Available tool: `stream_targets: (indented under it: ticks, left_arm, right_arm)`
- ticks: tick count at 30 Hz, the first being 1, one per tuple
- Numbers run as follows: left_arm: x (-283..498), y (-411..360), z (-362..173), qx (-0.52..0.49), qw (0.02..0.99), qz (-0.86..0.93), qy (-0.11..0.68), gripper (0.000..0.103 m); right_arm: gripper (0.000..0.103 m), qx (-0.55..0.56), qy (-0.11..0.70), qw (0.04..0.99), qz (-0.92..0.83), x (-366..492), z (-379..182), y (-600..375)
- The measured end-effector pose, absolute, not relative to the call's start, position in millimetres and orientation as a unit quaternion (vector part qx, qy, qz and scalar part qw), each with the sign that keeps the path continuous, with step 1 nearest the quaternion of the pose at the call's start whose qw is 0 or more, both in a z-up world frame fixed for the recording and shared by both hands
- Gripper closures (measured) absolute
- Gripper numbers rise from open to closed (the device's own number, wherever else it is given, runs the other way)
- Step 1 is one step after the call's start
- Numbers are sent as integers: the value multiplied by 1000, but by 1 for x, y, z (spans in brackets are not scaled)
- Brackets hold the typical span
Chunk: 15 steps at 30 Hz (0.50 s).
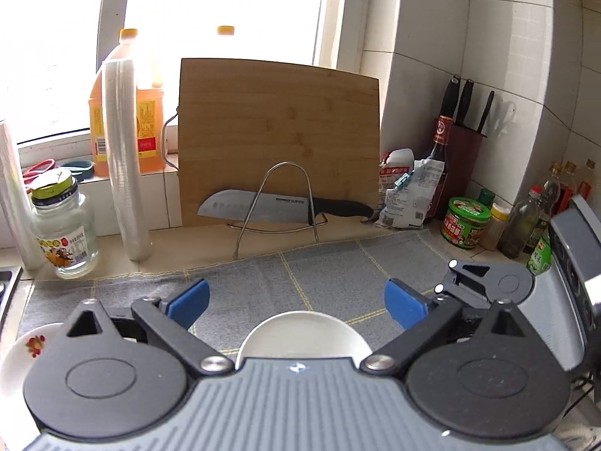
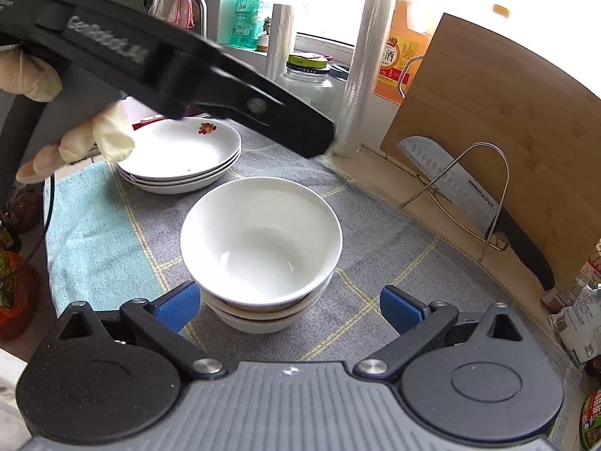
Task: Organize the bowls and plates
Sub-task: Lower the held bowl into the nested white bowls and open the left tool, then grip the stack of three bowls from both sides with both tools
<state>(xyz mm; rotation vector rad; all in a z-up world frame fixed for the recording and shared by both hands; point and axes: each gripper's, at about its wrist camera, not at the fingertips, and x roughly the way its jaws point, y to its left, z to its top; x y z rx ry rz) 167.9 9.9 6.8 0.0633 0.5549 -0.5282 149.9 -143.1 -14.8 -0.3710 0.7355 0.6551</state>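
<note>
A stack of three white bowls [image 2: 261,240] stands on the grey checked cloth [image 2: 375,274]. Behind it to the left is a stack of three white plates [image 2: 180,158] with a red flower print. My right gripper [image 2: 289,310] is open and empty, its blue pads on either side of the bowl stack's near edge. My left gripper [image 1: 296,302] is open and empty above the bowls [image 1: 304,334]; the top bowl's rim shows just below its pads. The plates [image 1: 22,357] show at the lower left. The left gripper's body [image 2: 180,71] crosses the upper left of the right wrist view.
A bamboo cutting board [image 1: 278,143] leans on the wall with a knife [image 1: 278,206] in a wire rack. Two cling-film rolls [image 1: 126,158], a glass jar [image 1: 64,225] and an oil bottle [image 1: 127,101] stand left. Sauce bottles and jars [image 1: 465,221] crowd the right corner.
</note>
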Motion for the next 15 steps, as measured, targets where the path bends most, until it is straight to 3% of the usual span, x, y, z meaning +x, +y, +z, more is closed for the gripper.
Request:
stream_targets:
  ticks: [11,15]
  left_arm:
    - [152,48,-77,84,875,-281,386,4]
    - [165,40,-99,110,865,-291,394,4]
  right_arm:
    - [0,-200,418,841,280,149,-59,-127]
    - [0,-209,433,832,277,156,-72,-122]
